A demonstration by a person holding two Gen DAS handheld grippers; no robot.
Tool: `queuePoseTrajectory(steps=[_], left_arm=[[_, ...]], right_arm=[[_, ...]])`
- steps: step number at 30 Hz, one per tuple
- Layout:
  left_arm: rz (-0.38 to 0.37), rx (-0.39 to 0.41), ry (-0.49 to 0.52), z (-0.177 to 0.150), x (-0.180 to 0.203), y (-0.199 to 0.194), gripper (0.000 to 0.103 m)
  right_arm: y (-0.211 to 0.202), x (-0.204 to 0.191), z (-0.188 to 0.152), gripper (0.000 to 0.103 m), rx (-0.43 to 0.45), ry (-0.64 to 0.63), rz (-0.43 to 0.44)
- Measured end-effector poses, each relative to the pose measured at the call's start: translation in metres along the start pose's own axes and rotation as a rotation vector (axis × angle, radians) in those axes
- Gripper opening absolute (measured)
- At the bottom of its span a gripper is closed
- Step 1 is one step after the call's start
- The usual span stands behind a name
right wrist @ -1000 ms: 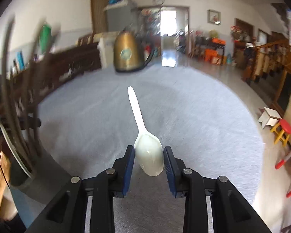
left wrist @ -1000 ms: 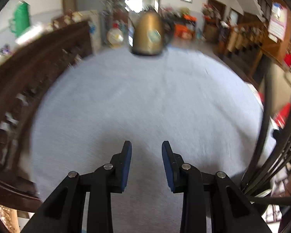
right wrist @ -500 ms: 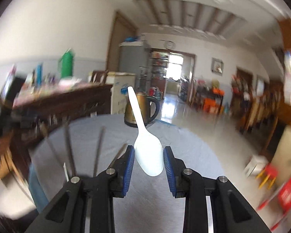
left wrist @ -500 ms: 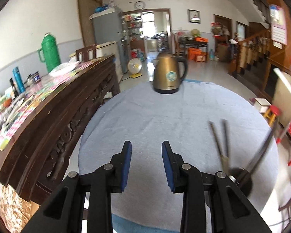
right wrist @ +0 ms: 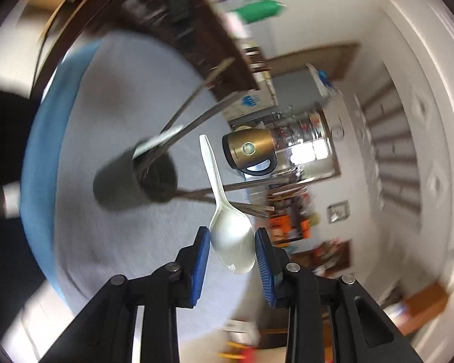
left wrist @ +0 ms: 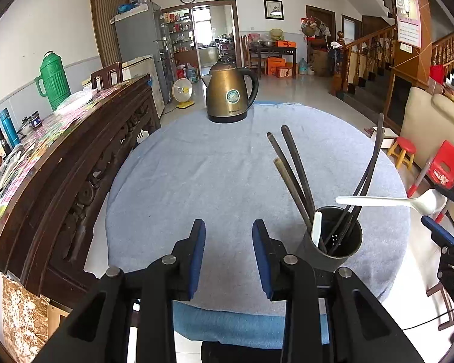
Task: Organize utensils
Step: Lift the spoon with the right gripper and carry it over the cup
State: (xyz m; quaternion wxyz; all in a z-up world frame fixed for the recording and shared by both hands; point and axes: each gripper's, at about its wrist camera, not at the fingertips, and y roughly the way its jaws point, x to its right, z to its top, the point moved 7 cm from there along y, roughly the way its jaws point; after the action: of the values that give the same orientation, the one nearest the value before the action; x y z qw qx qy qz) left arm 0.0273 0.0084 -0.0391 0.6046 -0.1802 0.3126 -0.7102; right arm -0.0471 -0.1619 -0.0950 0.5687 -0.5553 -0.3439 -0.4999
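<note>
One white spoon (right wrist: 231,236) remains outside, pinched by the right gripper (right wrist: 232,257) beside the holder (left wrist: 333,242), which already contains chopsticks (left wrist: 293,169); left gripper (left wrist: 228,254) spread, empty.

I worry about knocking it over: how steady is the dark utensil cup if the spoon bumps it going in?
Probably a bit tippy: the cup is narrow, and long chopsticks lean far out past its rim. The cloth under it likely resists sliding, so a push may tip it. The spoon looks light.
</note>
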Motion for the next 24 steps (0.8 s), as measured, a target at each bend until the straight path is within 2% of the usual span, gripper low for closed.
queuePoseTrajectory(steps=[5, 10, 16, 20, 24], left_arm=[[-0.015, 0.001, 0.009, -0.002, 0.002, 0.0, 0.033], [-0.023, -0.006, 0.011, -0.003, 0.004, 0.001, 0.033], [-0.039, -0.013, 0.0, -0.004, 0.004, 0.005, 0.033], [-0.054, -0.016, 0.001, -0.004, 0.006, 0.006, 0.033], [-0.065, -0.009, -0.013, -0.003, 0.003, 0.005, 0.033]], right_arm=[[0.009, -0.002, -0.005, 0.033, -0.011, -0.207, -0.122], [0.014, -0.015, -0.006, 0.033, 0.01, -0.504, -0.21], [0.015, -0.018, -0.006, 0.033, 0.072, -0.791, -0.245], [0.012, -0.022, 0.004, 0.033, 0.126, -0.894, -0.22], [0.023, -0.025, 0.009, 0.033, 0.111, -0.963, -0.188]])
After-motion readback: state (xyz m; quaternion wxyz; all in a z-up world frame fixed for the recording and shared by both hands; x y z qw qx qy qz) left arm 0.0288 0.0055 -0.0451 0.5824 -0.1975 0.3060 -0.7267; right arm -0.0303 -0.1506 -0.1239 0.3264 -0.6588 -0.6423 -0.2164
